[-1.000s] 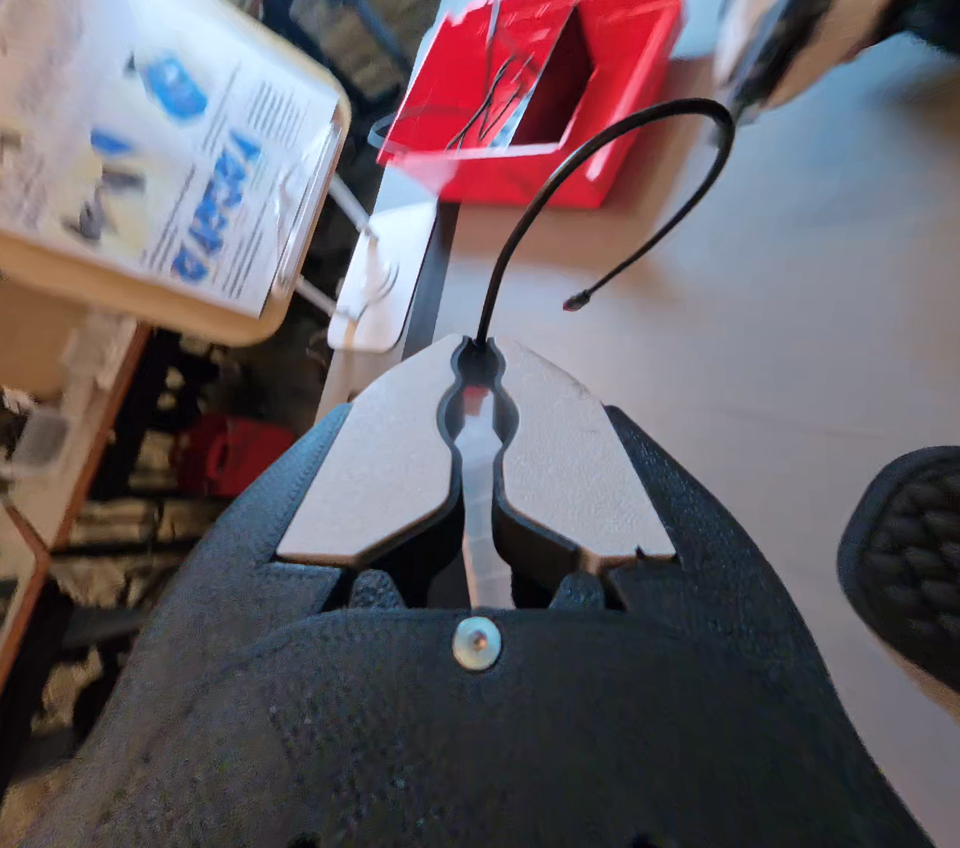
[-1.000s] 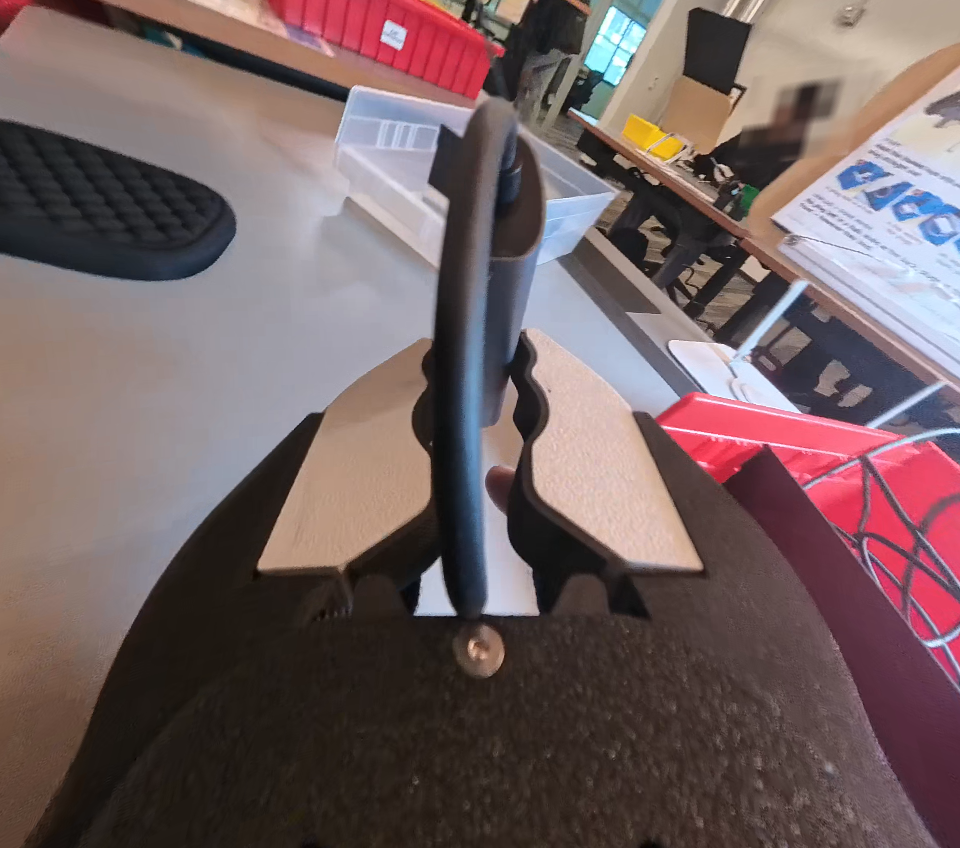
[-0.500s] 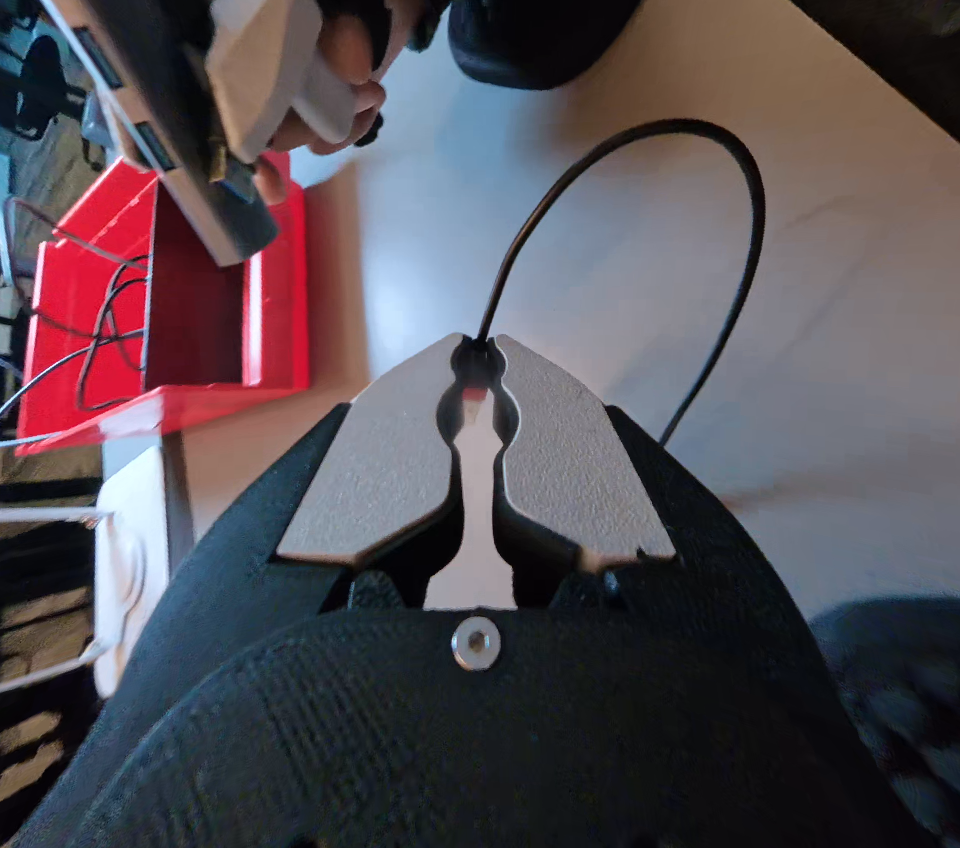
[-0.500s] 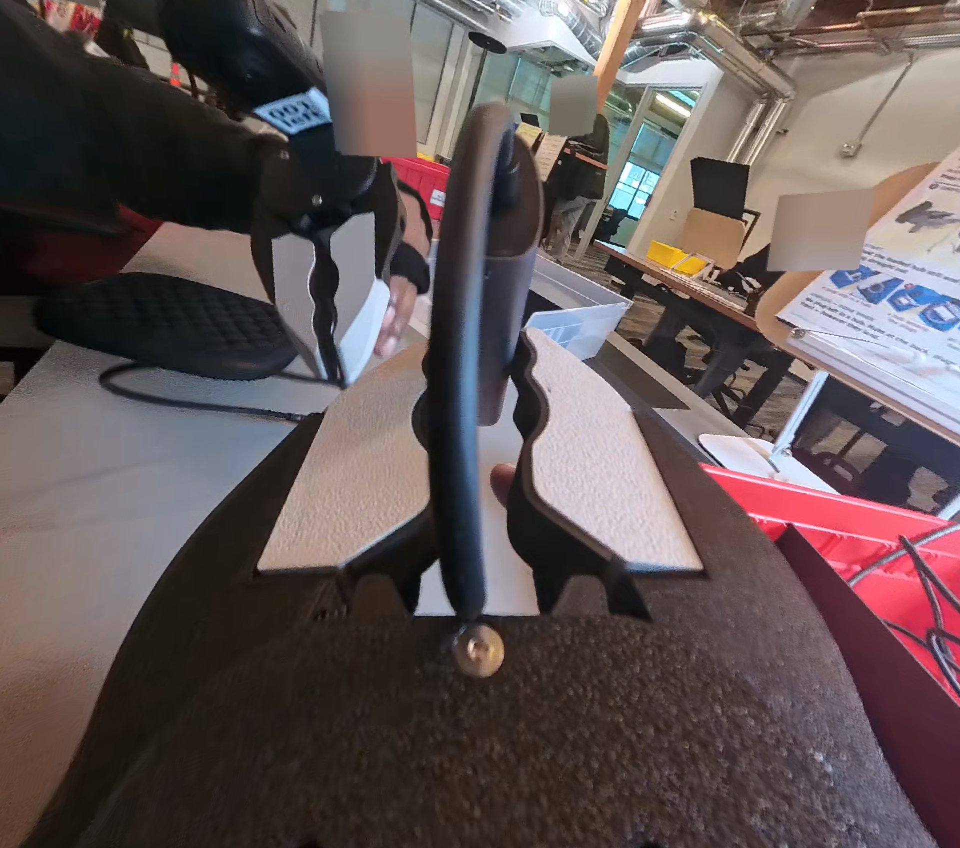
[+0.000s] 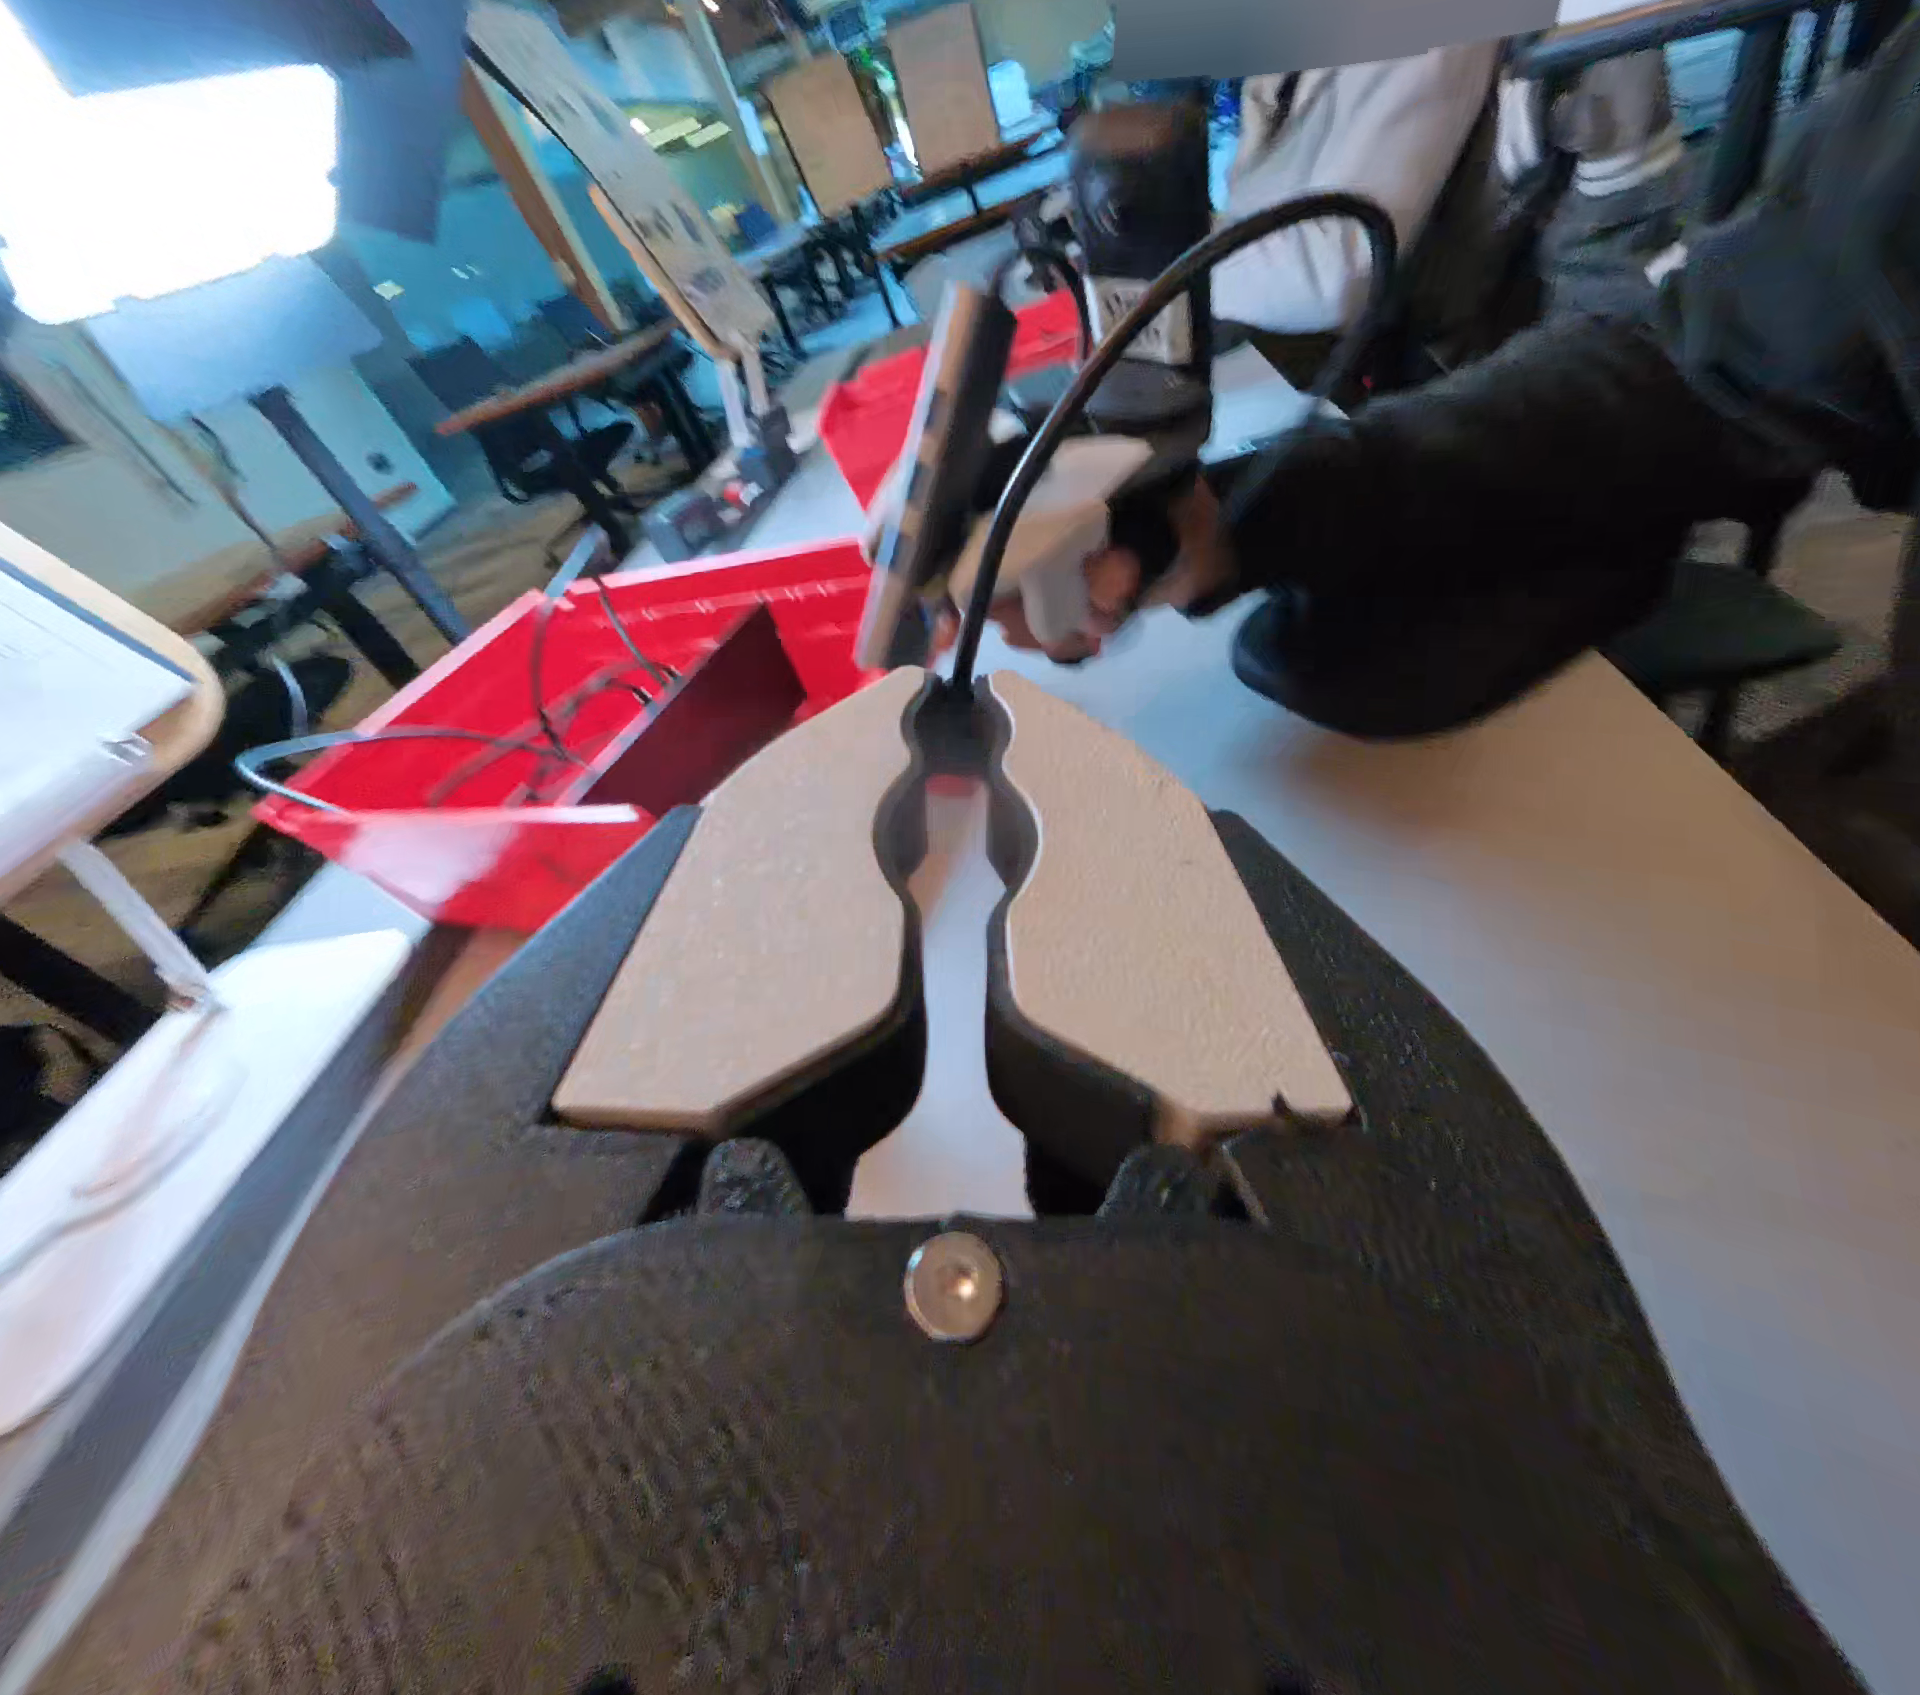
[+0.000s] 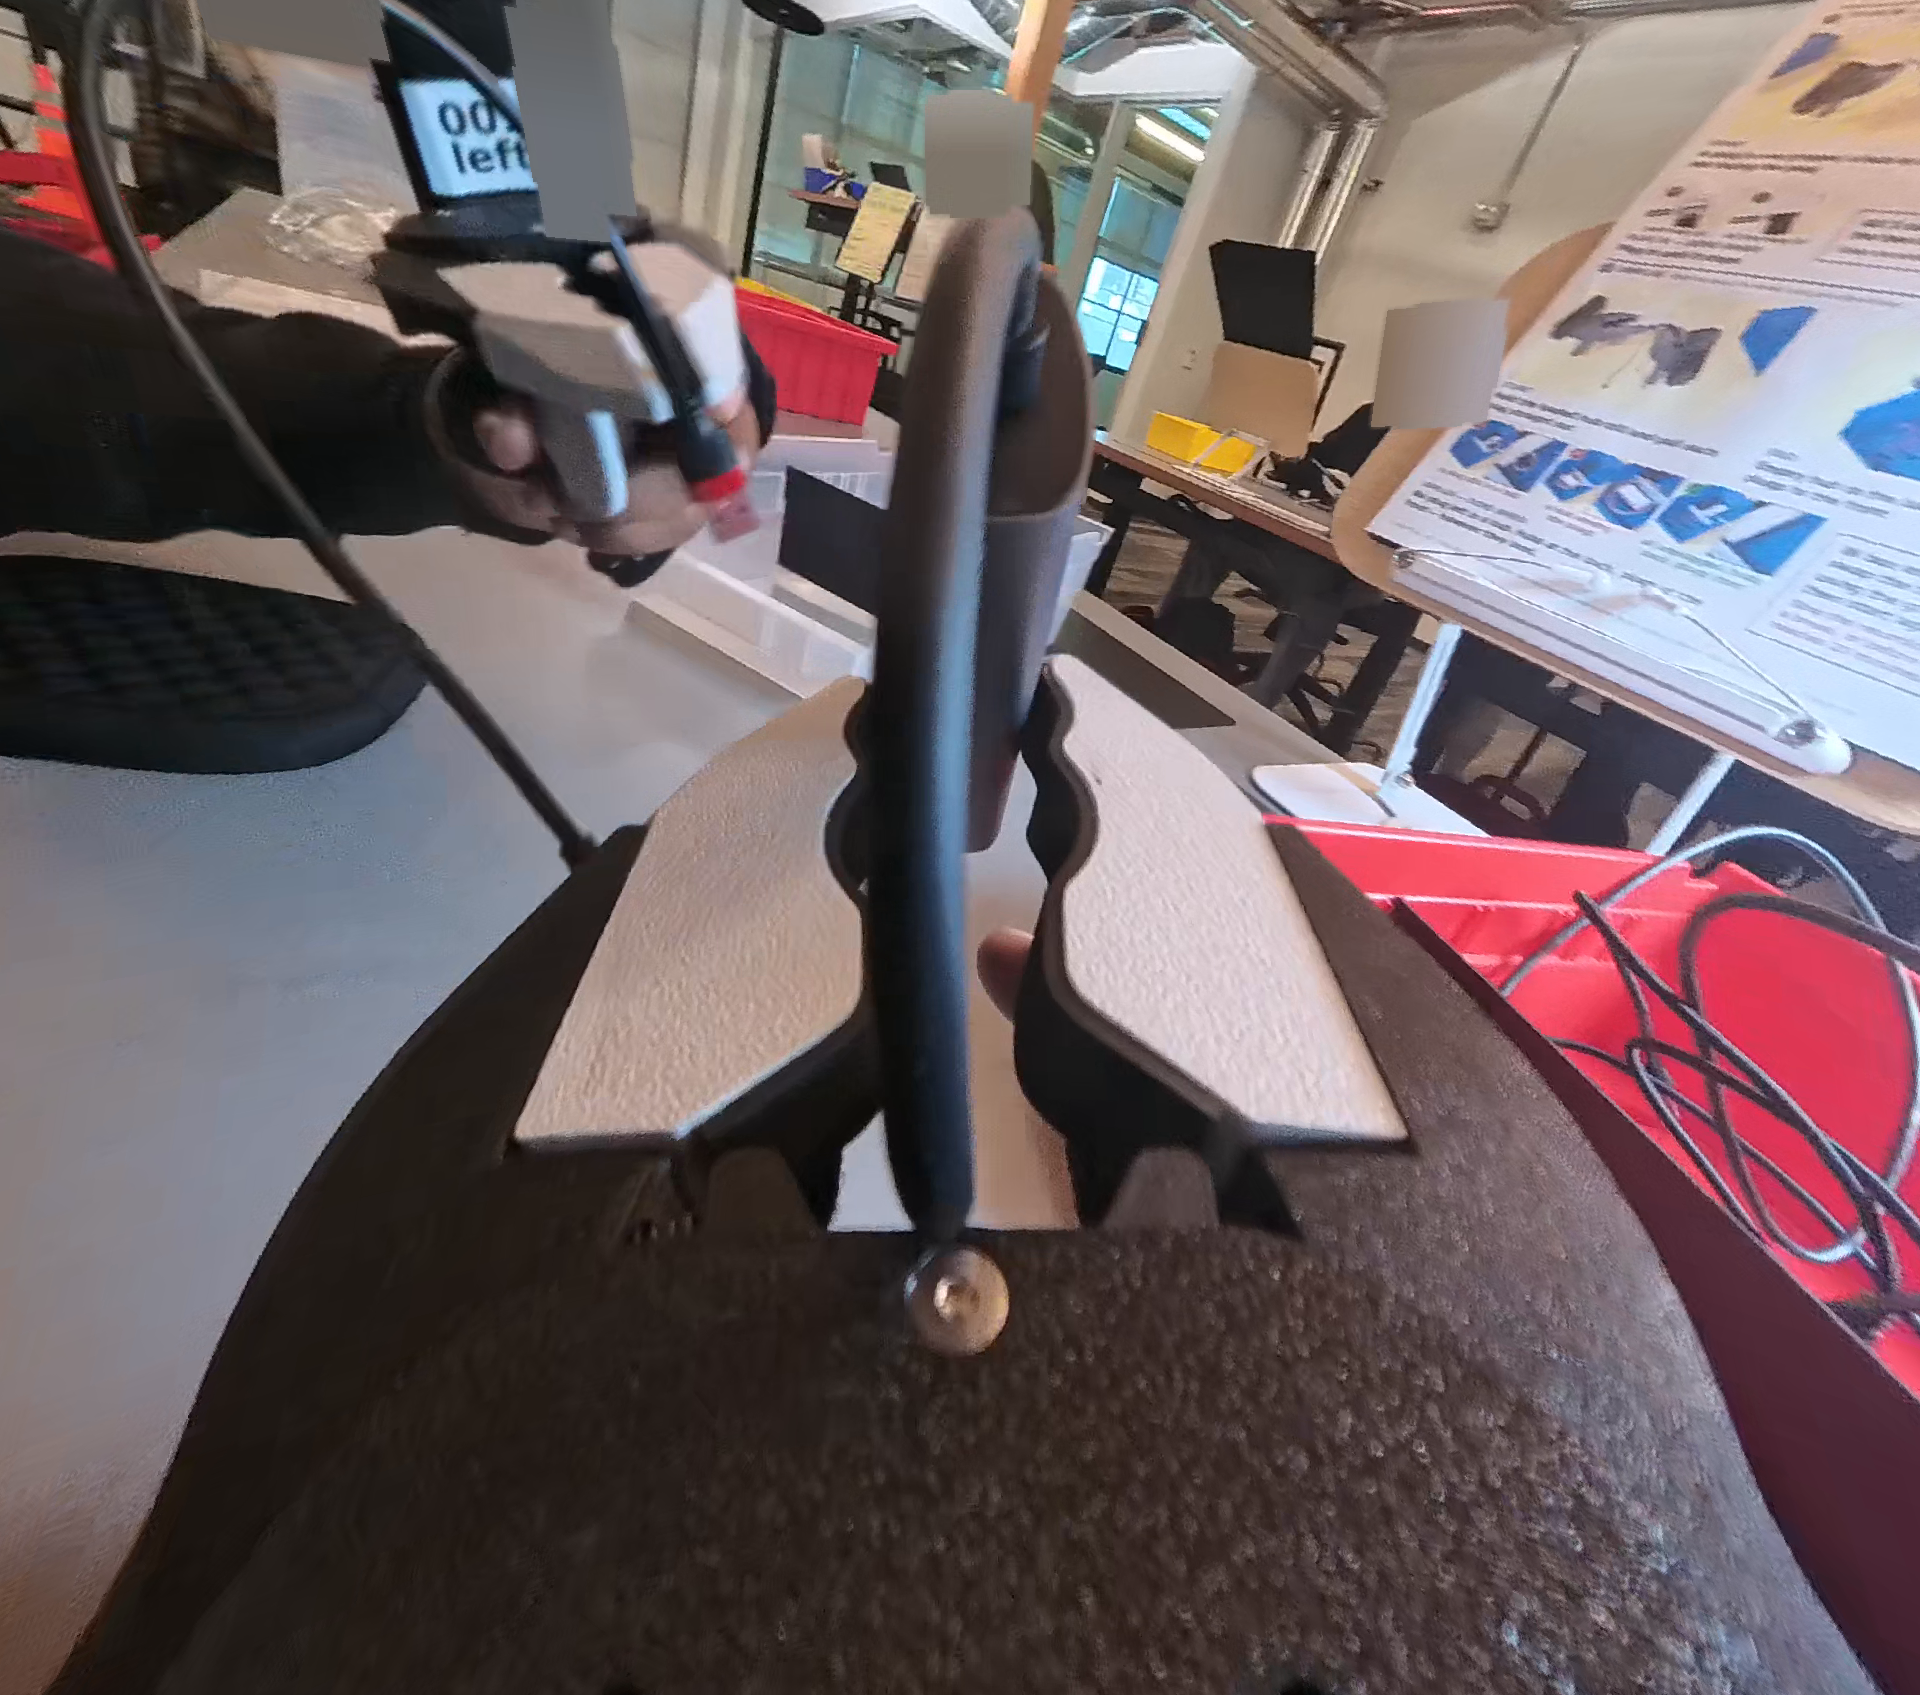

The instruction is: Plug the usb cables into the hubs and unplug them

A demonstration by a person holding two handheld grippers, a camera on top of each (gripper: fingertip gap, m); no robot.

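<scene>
1. Open workshop hall behind: exposed ducts overhead, a poster board [image 6: 1683,440] on a stand at right, more benches farther back.
2. Pale grey table [image 5: 1558,970] in front, carrying a red bin [image 5: 582,710] at its far left edge, with loose thin wires [image 6: 1766,1115] lying inside.
3. Left gripper [image 5: 956,695] closed narrow on the black plug end of a usb cable [image 5: 1091,388], pinched right at the fingertips; cable arching up and over to the right.
4. Seen from the right wrist view, left gripper [image 6: 665,398] raised above the table, the cable's red-tipped connector [image 6: 722,492] poking out below its fingers [image 6: 561,341]; cable [image 6: 208,388] looping up and trailing down to the table.
5. Right gripper [image 6: 945,741] clamped on a dark, flat hub [image 6: 1023,565], held upright on edge, with the hub's own thick black lead running down between the fingers.
6. From the left wrist view, hub [image 5: 935,482] tilted upright above the table's far edge, just beyond the left gripper's tips, apart from the plug.
7. Black textured pad [image 6: 187,669] lying near the table's left side.
</scene>
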